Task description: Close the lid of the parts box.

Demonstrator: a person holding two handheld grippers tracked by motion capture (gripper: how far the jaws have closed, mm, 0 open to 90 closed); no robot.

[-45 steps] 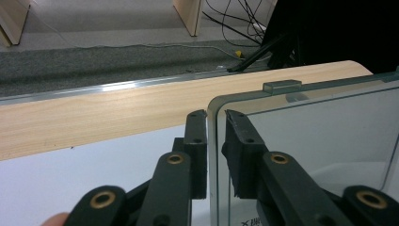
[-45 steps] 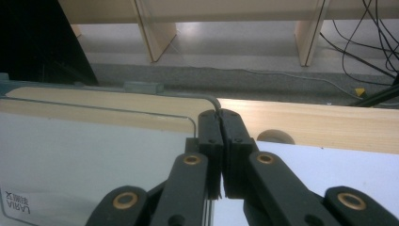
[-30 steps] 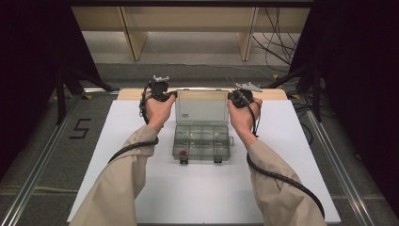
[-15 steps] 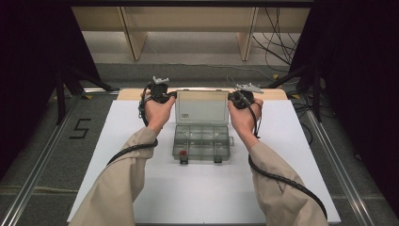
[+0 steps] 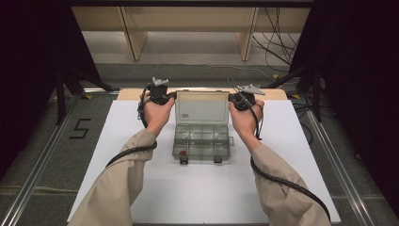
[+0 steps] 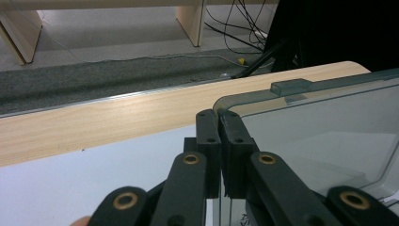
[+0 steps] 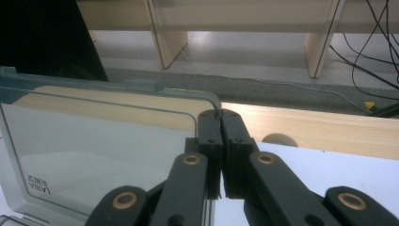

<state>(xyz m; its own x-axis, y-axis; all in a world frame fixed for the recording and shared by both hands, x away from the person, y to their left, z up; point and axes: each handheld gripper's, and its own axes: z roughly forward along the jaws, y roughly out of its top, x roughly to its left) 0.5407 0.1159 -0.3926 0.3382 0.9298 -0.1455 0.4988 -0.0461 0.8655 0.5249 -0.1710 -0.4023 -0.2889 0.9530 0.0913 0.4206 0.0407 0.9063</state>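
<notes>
- A clear plastic compartment box (image 5: pixel 201 141) sits in the middle of the white table (image 5: pixel 197 197), its tray towards the person and its two dark latches on the near edge.
- Its transparent lid (image 5: pixel 201 107) stands open, raised behind the tray and leaning towards the far, wooden edge of the table (image 5: pixel 127 94).
- The left gripper (image 6: pixel 219 123) has its jaws closed flat on the lid's upper left corner; in the left gripper view the clear edge runs straight in between the two black pads.
- The right gripper (image 7: pixel 219 123) is clamped the same way on the opposite upper corner, jaws pressed together with only the thin plastic between them.
- In the high view both hands sit level with each other at the lid's top edge, left gripper (image 5: pixel 159 92) on one side and right gripper (image 5: pixel 243 96) on the other.
- Judging by this, the box is unlatched and the lid fully swung up; whether the work is opening or closing cannot be read from these pictures alone. If closing, the whole swing down and both latches remain.
- The tray's compartments look mostly clear; a small reddish thing (image 5: pixel 183 153) lies near the front left latch, too small to identify.
- A label on the lid (image 7: pixel 36 189) shows mirrored and is not legible.
- The hinge line is hidden behind the lid and the jaws in both gripper views.
</notes>
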